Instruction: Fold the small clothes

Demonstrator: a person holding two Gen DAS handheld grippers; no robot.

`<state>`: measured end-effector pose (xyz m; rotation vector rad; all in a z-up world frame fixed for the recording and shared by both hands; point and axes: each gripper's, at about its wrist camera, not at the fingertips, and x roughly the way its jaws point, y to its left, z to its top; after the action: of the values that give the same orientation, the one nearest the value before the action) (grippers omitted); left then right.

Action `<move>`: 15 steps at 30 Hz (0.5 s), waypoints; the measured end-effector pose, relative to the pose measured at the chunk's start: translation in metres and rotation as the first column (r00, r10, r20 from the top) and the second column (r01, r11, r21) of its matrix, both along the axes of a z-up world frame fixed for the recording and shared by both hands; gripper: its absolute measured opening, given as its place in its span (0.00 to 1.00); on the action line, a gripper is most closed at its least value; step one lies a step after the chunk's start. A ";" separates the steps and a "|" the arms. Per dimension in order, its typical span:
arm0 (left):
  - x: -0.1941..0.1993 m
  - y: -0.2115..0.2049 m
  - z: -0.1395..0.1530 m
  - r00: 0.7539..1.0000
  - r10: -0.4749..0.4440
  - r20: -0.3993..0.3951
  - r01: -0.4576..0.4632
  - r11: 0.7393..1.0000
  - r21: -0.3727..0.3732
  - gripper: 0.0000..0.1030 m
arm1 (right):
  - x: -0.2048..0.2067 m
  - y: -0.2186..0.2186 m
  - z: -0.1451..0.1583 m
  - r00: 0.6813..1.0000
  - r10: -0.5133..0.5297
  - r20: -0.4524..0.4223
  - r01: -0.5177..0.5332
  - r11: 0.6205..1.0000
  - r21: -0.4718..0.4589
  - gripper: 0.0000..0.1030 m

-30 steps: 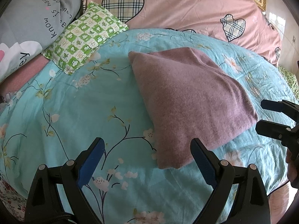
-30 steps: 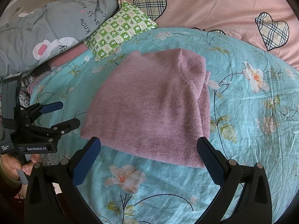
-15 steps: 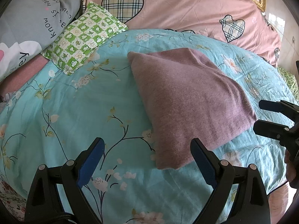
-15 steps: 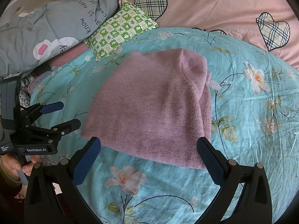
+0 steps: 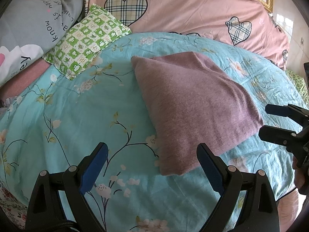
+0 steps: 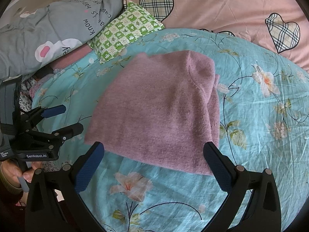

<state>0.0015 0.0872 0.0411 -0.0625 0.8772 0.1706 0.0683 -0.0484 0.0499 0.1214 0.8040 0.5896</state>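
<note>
A mauve knitted garment (image 5: 195, 104) lies folded into a rough rectangle on the turquoise floral bedsheet (image 5: 77, 116); it also shows in the right wrist view (image 6: 160, 112). My left gripper (image 5: 151, 160) is open and empty, just short of the garment's near corner. It shows from the side in the right wrist view (image 6: 63, 119), left of the garment. My right gripper (image 6: 153, 160) is open and empty, its jaws straddling the garment's near edge without touching. It shows in the left wrist view (image 5: 270, 121) beside the garment's right corner.
A green checked pillow (image 5: 85, 40), a grey printed quilt (image 5: 32, 38) and a pink heart-patterned quilt (image 5: 193, 9) lie along the head of the bed. The bed edge drops away at the lower left of the right wrist view.
Both grippers have crept slightly closer to the garment. Nothing was gripped or moved; the garment lies as before.
</note>
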 end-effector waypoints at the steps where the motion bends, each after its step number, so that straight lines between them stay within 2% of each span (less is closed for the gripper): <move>1: 0.000 0.000 0.000 1.000 0.000 0.001 0.000 1.000 0.000 0.91 | 0.000 0.001 0.001 1.000 0.001 0.001 -0.001 1.000 -0.001 0.99; 15: 0.002 0.002 0.004 1.000 -0.004 0.023 0.004 1.000 0.005 0.91 | 0.003 -0.004 0.004 1.000 0.009 0.010 -0.009 1.000 0.009 0.99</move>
<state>0.0038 0.0894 0.0451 -0.0584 0.8541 0.1683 0.0714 -0.0522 0.0539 0.1231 0.7931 0.6020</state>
